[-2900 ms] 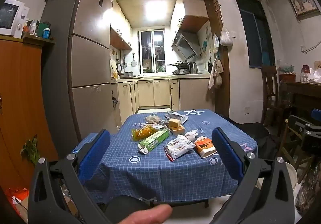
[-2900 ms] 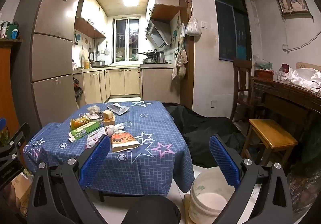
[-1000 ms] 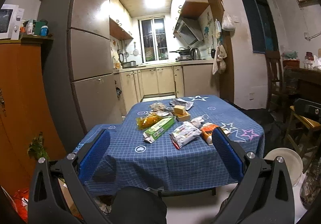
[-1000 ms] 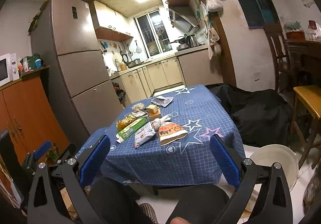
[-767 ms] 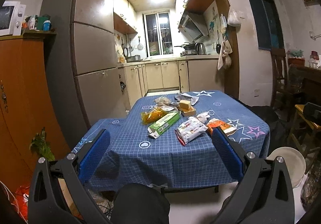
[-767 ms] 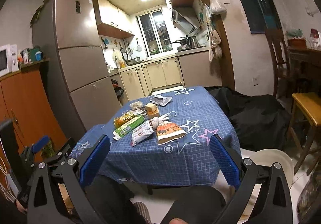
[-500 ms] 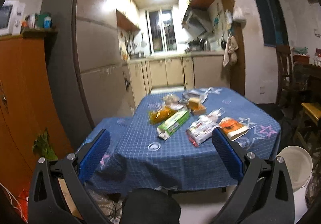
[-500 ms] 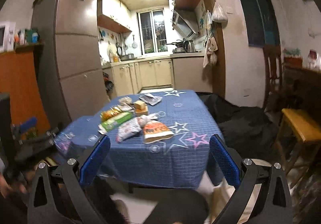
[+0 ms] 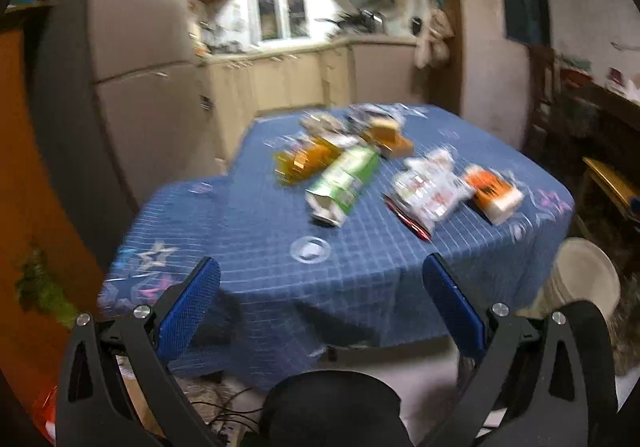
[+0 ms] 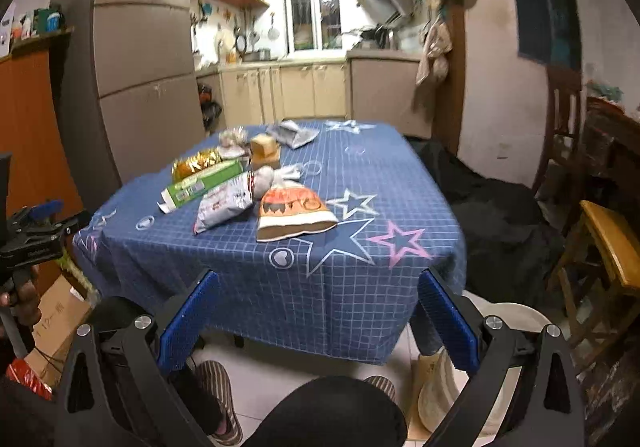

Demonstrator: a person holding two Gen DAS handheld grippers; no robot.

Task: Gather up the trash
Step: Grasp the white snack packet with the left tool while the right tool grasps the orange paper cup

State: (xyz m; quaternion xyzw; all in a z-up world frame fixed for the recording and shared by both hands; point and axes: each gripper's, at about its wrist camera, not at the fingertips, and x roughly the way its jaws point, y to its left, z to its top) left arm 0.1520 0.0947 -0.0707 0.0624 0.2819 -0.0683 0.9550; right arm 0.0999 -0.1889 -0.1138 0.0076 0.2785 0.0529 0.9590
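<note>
Nothing collected yet: both the left hand-held gripper (image 9: 320, 283) and right hand-held gripper (image 10: 316, 289) hang empty, fingers spread, while wrappers (image 10: 294, 211) litter mid-frame on the bench (image 10: 360, 183), white bucket (image 10: 500, 331) waiting lower right.

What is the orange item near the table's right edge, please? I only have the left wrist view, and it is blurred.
Observer: It is a flat orange, white and brown snack bag lying on the blue checked tablecloth, beside a silver-white packet.
Operator: Thank you. Is anything on the floor at the near edge?
Observer: Yes, a person's striped slippers are on the tiles there.
Operator: And the other gripper?
Observer: The right gripper is open and empty, facing the table's near corner.
</note>
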